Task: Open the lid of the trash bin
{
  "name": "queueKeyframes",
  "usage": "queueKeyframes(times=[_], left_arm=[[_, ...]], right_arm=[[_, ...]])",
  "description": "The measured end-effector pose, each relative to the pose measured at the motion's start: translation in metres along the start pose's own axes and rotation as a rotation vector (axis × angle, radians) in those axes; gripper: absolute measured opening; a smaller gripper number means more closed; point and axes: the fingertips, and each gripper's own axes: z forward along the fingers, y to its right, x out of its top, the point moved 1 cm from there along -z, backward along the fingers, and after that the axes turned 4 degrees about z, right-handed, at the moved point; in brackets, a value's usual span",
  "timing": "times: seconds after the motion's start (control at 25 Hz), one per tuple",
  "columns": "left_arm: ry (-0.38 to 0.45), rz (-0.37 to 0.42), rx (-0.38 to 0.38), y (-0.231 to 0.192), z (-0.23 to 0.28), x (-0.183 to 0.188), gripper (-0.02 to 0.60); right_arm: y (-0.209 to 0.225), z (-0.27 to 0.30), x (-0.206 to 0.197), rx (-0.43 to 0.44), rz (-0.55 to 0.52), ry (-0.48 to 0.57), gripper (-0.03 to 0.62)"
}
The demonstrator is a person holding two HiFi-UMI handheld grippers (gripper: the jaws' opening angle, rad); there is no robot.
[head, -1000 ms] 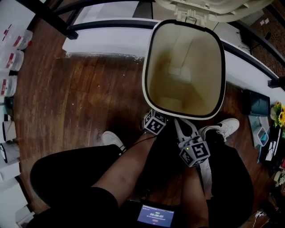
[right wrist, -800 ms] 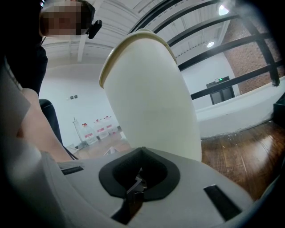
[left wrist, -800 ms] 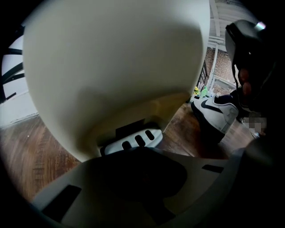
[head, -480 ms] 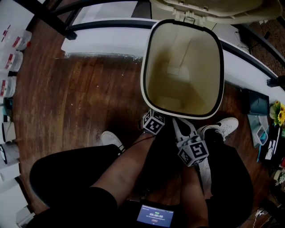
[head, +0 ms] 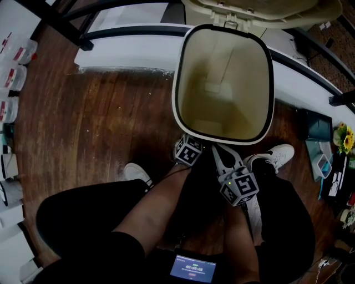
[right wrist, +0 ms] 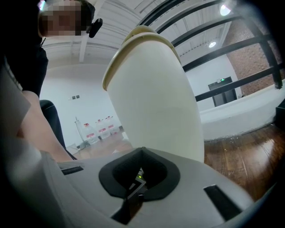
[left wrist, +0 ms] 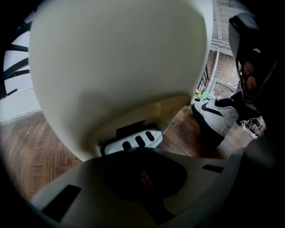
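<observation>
Trash bin (head: 177, 83) stands on the wooden floor (head: 100, 122) directly ahead of your knees. Its lid (head: 260, 12) is swung up at the rear, so the opening is fully exposed.

Your left gripper (left wrist: 140, 150) has its fingers clenched on nothing. The tips sit at the white pedal (left wrist: 133, 139) at the bin's base, which is probably what holds the lid raised.

Your right gripper (right wrist: 141, 151) hangs just beside the bin wall, fingers also clenched and empty, doing no work.

2 white shoes (head: 274, 157) flank the base; the right one lies near the pedal and could crowd it. A white ledge (head: 127, 50) runs behind the bin.
</observation>
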Motion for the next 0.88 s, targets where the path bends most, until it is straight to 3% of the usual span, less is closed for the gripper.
queueKeyframes(times=[0.48,0.88], left_arm=[[0.055,-0.001,-0.007,-0.001,-0.007,0.002,0.033],[0.163,0.003,-0.02,0.004,-0.016,0.002,0.034]], right_arm=[[-0.003,0.0,0.003,-0.003,0.006,0.001,0.02],[-0.005,0.0,0.003,0.003,0.01,-0.003,0.02]])
